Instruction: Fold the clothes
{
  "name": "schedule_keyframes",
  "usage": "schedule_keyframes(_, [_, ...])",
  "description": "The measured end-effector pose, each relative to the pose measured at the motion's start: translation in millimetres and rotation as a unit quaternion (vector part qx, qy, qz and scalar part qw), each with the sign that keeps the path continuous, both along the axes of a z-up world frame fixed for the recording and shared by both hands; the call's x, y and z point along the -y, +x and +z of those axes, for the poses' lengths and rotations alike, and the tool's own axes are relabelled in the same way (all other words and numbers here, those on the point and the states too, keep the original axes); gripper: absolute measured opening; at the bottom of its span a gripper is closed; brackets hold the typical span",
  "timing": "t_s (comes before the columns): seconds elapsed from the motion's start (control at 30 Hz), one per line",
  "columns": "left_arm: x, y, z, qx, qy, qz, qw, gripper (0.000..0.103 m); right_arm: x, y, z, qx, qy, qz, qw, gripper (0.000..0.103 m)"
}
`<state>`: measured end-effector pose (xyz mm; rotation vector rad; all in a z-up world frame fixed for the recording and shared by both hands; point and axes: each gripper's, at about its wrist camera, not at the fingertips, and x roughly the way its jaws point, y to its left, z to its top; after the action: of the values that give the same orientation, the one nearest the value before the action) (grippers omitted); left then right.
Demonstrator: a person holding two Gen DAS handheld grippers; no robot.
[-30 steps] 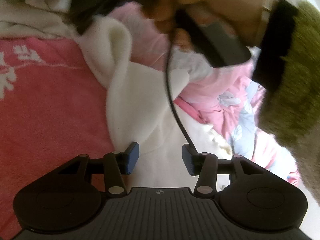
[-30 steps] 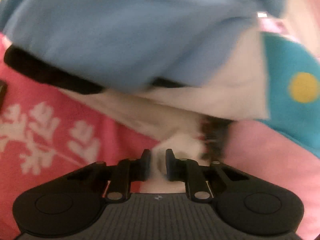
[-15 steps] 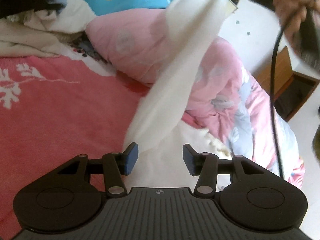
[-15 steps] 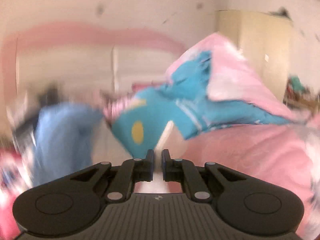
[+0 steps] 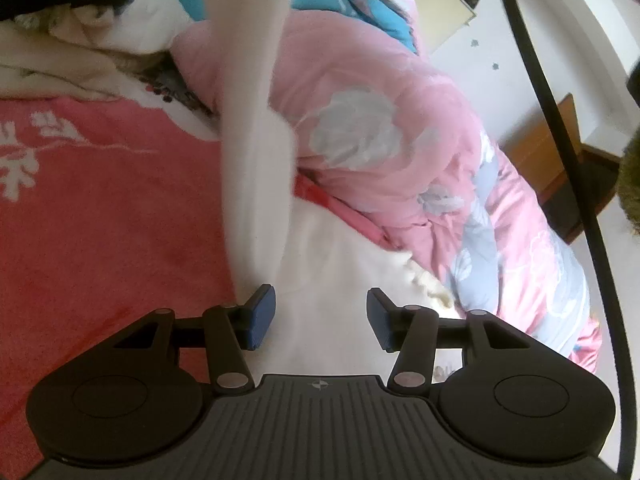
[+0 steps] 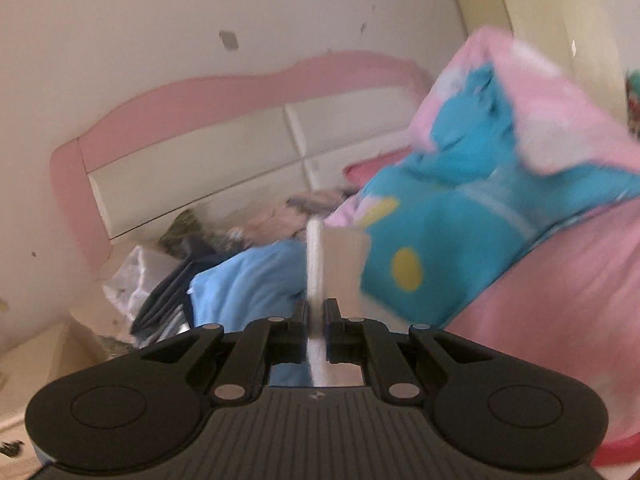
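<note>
A cream-white garment (image 5: 256, 152) rises in a long stretched strip from the bed toward the top of the left wrist view. Its lower part spreads flat under my left gripper (image 5: 316, 318), which stands open just above the cloth with nothing between its blue pads. In the right wrist view my right gripper (image 6: 316, 320) is shut on a thin edge of the same white garment (image 6: 316, 264), held high and pointing at the headboard.
A red blanket with white print (image 5: 100, 208) covers the bed on the left. A pink floral quilt (image 5: 380, 128) and blue bedding (image 6: 460, 216) are bunched on the right. Other clothes (image 5: 60, 32) are piled at the back. A black cable (image 5: 560, 160) hangs on the right. Pink headboard (image 6: 224, 92) stands behind.
My right gripper has lifted high with the white garment, from the bed up toward the headboard. The cloth is now pulled into a taller strip. My left gripper has stayed open and low.
</note>
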<state>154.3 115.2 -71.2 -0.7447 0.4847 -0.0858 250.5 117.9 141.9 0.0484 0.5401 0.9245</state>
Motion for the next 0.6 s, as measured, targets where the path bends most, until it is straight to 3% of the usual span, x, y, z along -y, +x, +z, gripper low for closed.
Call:
schedule_keyframes(0.1, [-1, -3, 0, 0.004, -0.007, 0.006, 1.0000, 0.050, -21, -7, -8, -0.013, 0.009, 0.021, 1.000, 0.007])
schedule_keyframes(0.27, [-3, -2, -5, -0.010, -0.015, 0.014, 0.9997, 0.052, -55, -35, -12, 0.023, 0.019, 0.075, 0.997, 0.000])
schedule_keyframes(0.43, [-8, -1, -8, -0.016, -0.025, 0.024, 0.9993, 0.052, -87, -60, -20, 0.023, -0.009, 0.148, 0.989, 0.000])
schedule_keyframes(0.6, [-5, -3, -8, -0.015, -0.018, 0.026, 0.9994, 0.052, -60, -67, -2, 0.066, -0.004, 0.150, 0.987, 0.000])
